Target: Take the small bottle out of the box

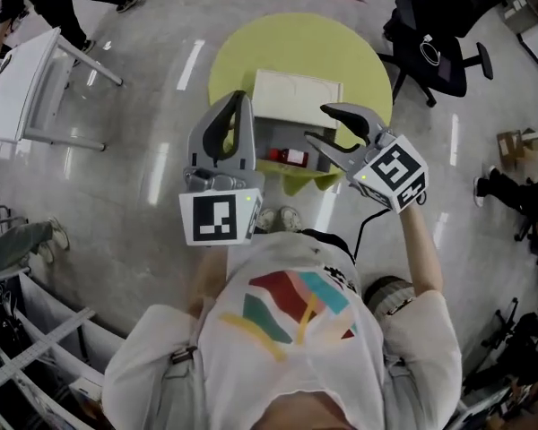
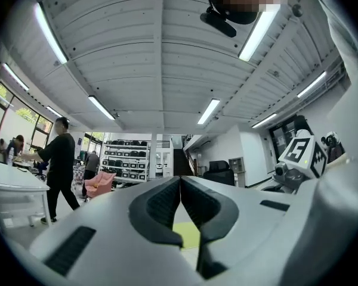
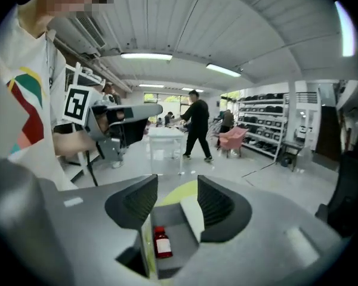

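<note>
A small red bottle [image 1: 292, 157] with a white label lies on the grey floor of the open white box [image 1: 296, 98], which stands on a round yellow-green table [image 1: 359, 61]. My right gripper [image 1: 321, 124] is held above the box's right side, jaws open with nothing between them. In the right gripper view the bottle [image 3: 161, 243] lies below the gap of the right gripper [image 3: 177, 185], inside the box [image 3: 191, 214]. My left gripper [image 1: 238, 98] hovers over the box's left edge, its jaws shut and empty. The left gripper [image 2: 180, 181] points out level into the room.
A black office chair [image 1: 435, 47] stands right of the table, and a white table [image 1: 22, 83] is at the far left. A person in black [image 3: 197, 124] walks by another white table [image 3: 164, 137]. Shelving [image 3: 265, 124] lines the far wall.
</note>
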A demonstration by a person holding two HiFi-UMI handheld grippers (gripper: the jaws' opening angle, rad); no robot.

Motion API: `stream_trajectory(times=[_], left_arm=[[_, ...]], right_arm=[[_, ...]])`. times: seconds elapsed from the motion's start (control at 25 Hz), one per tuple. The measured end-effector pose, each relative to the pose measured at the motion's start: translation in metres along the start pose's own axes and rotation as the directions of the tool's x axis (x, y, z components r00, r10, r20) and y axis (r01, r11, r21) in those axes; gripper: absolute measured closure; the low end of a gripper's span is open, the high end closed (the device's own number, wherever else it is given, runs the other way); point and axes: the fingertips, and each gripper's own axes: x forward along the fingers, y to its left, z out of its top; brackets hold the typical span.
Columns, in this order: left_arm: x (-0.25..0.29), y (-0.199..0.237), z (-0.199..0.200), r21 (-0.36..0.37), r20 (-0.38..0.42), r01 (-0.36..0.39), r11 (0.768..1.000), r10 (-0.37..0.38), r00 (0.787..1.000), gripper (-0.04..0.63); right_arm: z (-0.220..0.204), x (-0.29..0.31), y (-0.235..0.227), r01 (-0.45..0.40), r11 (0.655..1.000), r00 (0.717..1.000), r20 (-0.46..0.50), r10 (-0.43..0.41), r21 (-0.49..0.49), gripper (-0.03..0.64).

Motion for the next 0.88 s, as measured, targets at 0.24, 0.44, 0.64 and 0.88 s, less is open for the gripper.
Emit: stream_trajectory(times=[0.24, 0.44, 0.64, 0.88], left_arm=[[-0.019, 0.02, -0.022, -0.02, -0.066, -0.069, 0.997, 0.068, 0.996, 0.58], [-0.031, 0.035, -0.041, -0.039, -0.11, -0.112, 0.993, 0.107, 0.988, 0.58], [-0.036, 0.039, -0.059, -0.056, -0.147, -0.141, 0.988, 0.132, 0.98, 0.58], [-0.047, 0.052, -0.069, -0.066, -0.181, -0.192, 0.979, 0.178, 0.967, 0.58]], right_arm=[[-0.068, 0.053, 0.019, -0.267, 0.964, 0.916, -0.307, 0.257, 0.007, 0.419], [-0.125, 0.083, 0.027, -0.391, 0.916, 0.782, -0.491, 0.384, 0.095, 0.386], [-0.179, 0.095, 0.023, -0.46, 0.879, 0.63, -0.651, 0.423, 0.126, 0.376], [-0.217, 0.105, 0.023, -0.503, 0.857, 0.506, -0.764, 0.401, 0.116, 0.376]])
